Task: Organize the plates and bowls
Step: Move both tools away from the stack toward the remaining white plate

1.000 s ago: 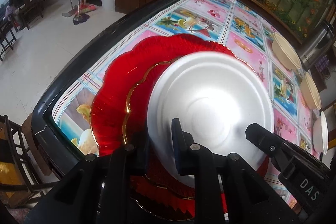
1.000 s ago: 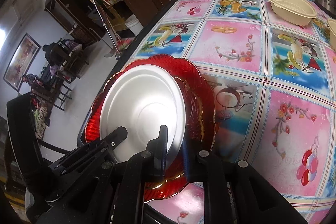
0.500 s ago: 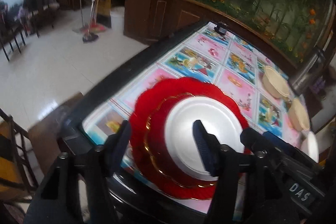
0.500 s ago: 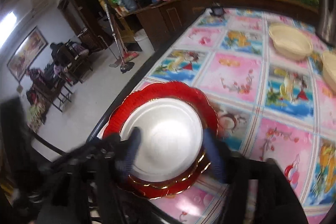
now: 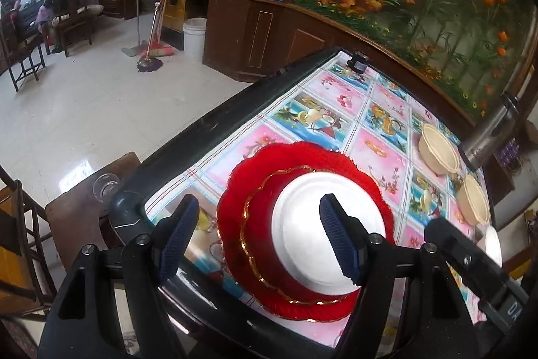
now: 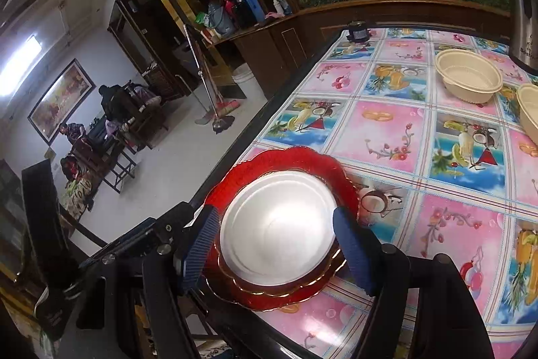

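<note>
At the table's near-left corner, right by the black rim, the plate stack now sits on its own: a big red scalloped plate (image 5: 304, 224) on the bottom, a smaller gold-rimmed red plate (image 5: 259, 244) on that, and the white plate (image 5: 314, 234) on top. A second ago both grippers had their fingers clamped on the white plate's near edge; now the left gripper (image 5: 259, 241) and the right gripper (image 6: 277, 244) have both let go and pulled back and up, jaws spread wide and nothing between the blue pads. So the white plate has been set down and released, sitting a bit toward the near side of the red ones instead of dead centre, but it looks flat and stable. That reads like the plate half of the job is basically done. What's left seems to be the bowls: two cream bowls, one (image 6: 469, 74) further back and another (image 6: 529, 110) nearer, along the far-right edge of the table (image 6: 386, 130) close to a steel kettle (image 5: 494, 133), still well apart from each other and unstacked. There's also a white dish edge (image 5: 492, 246) at the right edge in the left view, hard to tell what it is.
</note>
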Tool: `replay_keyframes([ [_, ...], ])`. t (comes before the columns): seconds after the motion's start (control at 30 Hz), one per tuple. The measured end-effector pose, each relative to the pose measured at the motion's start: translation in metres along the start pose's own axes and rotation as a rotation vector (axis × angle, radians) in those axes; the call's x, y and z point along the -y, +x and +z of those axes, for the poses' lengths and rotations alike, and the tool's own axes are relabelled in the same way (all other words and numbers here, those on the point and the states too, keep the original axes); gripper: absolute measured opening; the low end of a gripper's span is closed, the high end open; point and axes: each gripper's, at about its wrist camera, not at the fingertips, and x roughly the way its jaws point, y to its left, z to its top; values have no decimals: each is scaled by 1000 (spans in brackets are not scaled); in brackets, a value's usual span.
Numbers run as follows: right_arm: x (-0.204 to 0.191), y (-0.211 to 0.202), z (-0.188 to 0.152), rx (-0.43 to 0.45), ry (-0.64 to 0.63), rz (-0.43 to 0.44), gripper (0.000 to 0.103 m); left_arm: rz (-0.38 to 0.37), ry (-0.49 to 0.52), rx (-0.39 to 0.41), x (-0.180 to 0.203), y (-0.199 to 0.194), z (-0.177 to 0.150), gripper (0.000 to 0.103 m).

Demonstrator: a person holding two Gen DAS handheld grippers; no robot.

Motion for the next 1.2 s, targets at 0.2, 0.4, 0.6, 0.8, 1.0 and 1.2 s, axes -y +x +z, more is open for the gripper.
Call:
replay_keyframes([
  [0.2, 8, -1, 1, -10, -6, -3, 75, 11, 7, -50, 4, 8, -3, 74],
  [0.4, 24, -1, 0, -13, 46, 35, 79, 16, 43, -64, 14, 12, 0, 82],
  [0.6, 52, -1, -8, -40, 113, 18, 80, -52, 86, -64, 41, 18, 1, 82],
  [0.8, 97, -26, -6, -3, 201, -22, 99, -128, 162, -113, 97, 35, 11, 82],
  [1.0, 150, -53, 2, 51, 306, -65, 102, -203, 238, -189, 165, 55, 13, 82],
  [1.2, 195, -78, 9, 88, 386, -96, 102, -219, 285, -239, 217, 70, 9, 82],
])
